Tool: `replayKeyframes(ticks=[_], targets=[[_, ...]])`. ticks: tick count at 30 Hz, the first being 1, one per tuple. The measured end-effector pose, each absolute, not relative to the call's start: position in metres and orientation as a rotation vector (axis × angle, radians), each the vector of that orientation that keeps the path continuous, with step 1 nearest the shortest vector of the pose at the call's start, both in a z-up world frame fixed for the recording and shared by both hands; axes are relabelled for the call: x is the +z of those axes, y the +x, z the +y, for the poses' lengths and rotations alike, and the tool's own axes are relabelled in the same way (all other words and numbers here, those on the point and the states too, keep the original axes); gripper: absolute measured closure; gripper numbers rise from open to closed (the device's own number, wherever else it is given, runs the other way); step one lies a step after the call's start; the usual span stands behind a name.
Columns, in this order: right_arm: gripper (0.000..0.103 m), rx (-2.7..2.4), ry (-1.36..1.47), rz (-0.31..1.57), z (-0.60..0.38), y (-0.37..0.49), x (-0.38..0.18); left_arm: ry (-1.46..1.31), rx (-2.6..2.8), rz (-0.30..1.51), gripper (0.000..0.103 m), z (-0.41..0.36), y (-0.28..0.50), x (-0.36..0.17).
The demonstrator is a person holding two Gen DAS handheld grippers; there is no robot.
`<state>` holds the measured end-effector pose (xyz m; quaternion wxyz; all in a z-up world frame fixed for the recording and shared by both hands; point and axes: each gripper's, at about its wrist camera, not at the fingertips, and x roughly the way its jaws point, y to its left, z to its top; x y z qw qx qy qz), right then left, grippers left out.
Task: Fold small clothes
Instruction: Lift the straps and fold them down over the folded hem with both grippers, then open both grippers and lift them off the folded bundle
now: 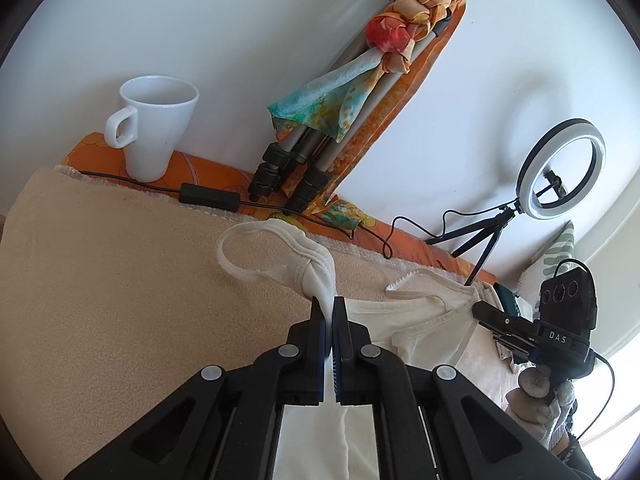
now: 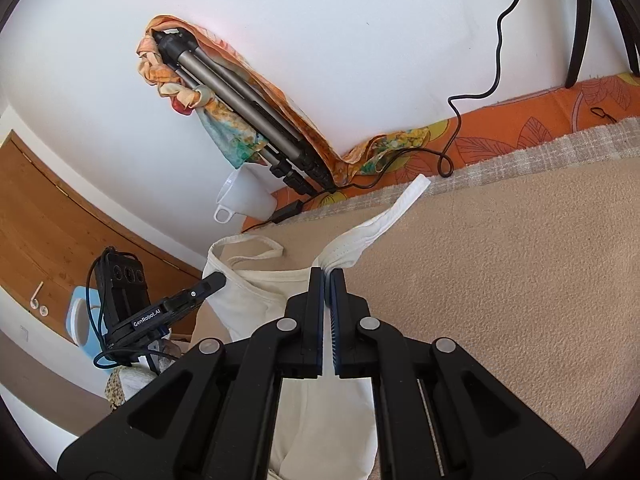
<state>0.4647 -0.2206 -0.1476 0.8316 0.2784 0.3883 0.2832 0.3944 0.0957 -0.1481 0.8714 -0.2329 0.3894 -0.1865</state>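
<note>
The beige terry-cloth work surface [image 1: 120,280] is largely bare, giving open room toward its left side; its far edge is crowded by a folded grey tripod wrapped in an orange scarf [image 1: 320,140], a white ceramic mug [image 1: 154,128] and a black cable. The small cream sleeveless cotton top [image 1: 420,320] is held raised and unfolded; no fold is yet made. One shoulder strap is pinched in the fully closed left gripper [image 1: 327,304], the other in the fully closed right gripper [image 2: 326,276]. Folding is judged just begun.
</note>
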Motion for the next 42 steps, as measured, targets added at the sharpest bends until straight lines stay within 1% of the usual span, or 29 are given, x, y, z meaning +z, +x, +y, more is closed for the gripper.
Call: replayKeyframes(ticks=[7, 14, 22, 27, 32, 36, 37, 42], targets=[[0.099, 0.63, 0.57, 0.78, -0.223, 0.419, -0.12, -0.468, -0.396, 0.781, 0.103, 0.093, 0.349, -0.118], [0.099, 0.647, 0.517, 0.769, -0.213, 0.363, -0.102, -0.456, -0.408, 0.769, 0.103, 0.092, 0.297, -0.106], [0.099, 0.657, 0.46, 0.773, -0.207, 0.295, -0.106, -0.444, -0.406, 0.807, 0.103, 0.096, 0.229, -0.129], [0.099, 0.654, 0.389, 0.801, -0.193, 0.252, -0.123, -0.445, -0.401, 0.859, 0.103, 0.1, 0.2, -0.154], [0.099, 0.634, 0.345, 0.842, -0.184, 0.226, -0.147, -0.411, -0.387, 0.915, 0.103, 0.097, 0.178, -0.172], [0.099, 0.616, 0.31, 0.846, -0.182, 0.214, -0.154, -0.351, -0.372, 0.952, 0.103, 0.094, 0.161, -0.178], [0.099, 0.616, 0.311, 0.852, -0.183, 0.213, -0.156, -0.337, -0.365, 0.959, 0.1, 0.094, 0.157, -0.178], [0.099, 0.587, 0.268, 0.906, -0.19, 0.204, -0.158, -0.303, -0.373, 0.977, 0.095, 0.098, 0.137, -0.171]])
